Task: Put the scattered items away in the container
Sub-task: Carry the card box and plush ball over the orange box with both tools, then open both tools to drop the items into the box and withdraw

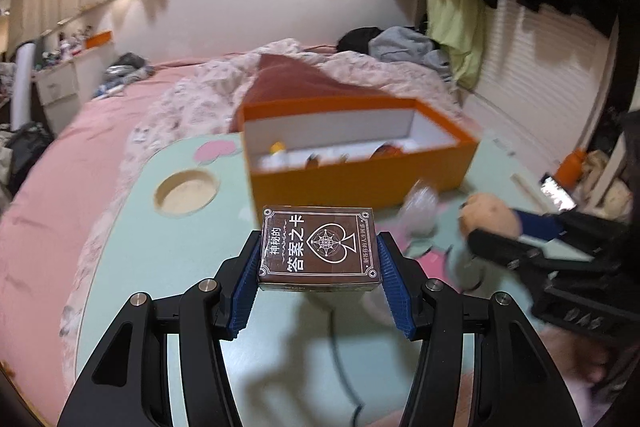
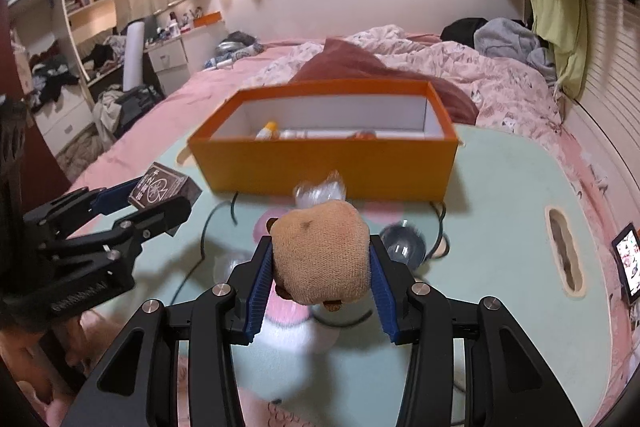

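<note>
- Your right gripper [image 2: 320,269] grips a tan plush toy [image 2: 322,255], its blue pads [image 2: 262,277] pressing both sides.
- Ahead, the open orange box [image 2: 324,163] sits on the pale green table [image 2: 500,227], with a small yellow-capped bottle [image 2: 267,131] inside.
- At left, your left gripper [image 2: 160,199] clamps a brown card deck box [image 2: 163,189] above the table.
- A clear round lid [image 2: 402,241] lies just right of the plush.
- A phone [image 2: 628,263] leans at the table's right edge.

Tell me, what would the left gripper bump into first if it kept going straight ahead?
Probably the orange box: its near wall sits just beyond the card box that the left gripper holds. Depth is hard to judge.
</note>
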### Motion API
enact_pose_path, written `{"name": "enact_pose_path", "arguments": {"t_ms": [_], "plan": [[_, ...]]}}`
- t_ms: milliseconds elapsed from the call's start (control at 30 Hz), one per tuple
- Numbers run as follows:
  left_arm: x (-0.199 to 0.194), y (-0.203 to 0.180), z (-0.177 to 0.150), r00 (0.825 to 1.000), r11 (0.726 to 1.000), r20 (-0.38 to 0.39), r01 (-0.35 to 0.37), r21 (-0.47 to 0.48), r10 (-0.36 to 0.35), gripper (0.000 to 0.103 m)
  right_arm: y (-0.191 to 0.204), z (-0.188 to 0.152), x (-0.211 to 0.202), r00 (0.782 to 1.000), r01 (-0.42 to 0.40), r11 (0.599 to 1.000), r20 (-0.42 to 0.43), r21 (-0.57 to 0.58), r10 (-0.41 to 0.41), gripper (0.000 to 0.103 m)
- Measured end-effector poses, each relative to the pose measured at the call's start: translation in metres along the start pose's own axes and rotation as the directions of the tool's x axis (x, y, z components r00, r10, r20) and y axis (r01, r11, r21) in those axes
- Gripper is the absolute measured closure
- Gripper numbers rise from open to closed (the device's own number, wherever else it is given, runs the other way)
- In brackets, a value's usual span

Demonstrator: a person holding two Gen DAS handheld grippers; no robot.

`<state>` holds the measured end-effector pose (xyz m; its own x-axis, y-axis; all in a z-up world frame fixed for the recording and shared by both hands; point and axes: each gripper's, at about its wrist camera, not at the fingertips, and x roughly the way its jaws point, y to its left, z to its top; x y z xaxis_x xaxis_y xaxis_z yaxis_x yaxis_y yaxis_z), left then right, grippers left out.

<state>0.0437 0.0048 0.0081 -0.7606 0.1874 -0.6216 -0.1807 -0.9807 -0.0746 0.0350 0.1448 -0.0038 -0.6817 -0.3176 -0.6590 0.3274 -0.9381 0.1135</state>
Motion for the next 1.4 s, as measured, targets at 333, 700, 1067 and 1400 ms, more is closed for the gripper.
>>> {"name": "enact_pose_path", "arguments": {"t_ms": [333,700,1067,1400], "plan": [[0.044,-0.005,0.105,0.995,0.995,0.014,-0.096,0.029,0.095,0.047,-0.026,0.103,0.015,0.980,0.164,0.986,0.122,-0.035,-0.158,0.057],[0.115,0.003,0.084,0.991,0.997,-0.109,-0.081,-0.011,0.079,0.046,-0.057,0.115,0.093,0.981,0.194,0.981,0.002,0.029,-0.194,0.055],[0.105,0.015,0.084,0.992,0.996,-0.112,-0.067,-0.056,0.060,0.025,-0.073,0.109,0.072,0.987,0.141,0.979,0.058,0.147,-0.151,0.021],[0.040,0.001,0.050,0.995,0.998,-0.089,0.053,-0.017,-0.055,0.022,-0.051,0.065,0.024,0.993,0.118,0.990,-0.027,0.079,-0.116,0.021]]}}
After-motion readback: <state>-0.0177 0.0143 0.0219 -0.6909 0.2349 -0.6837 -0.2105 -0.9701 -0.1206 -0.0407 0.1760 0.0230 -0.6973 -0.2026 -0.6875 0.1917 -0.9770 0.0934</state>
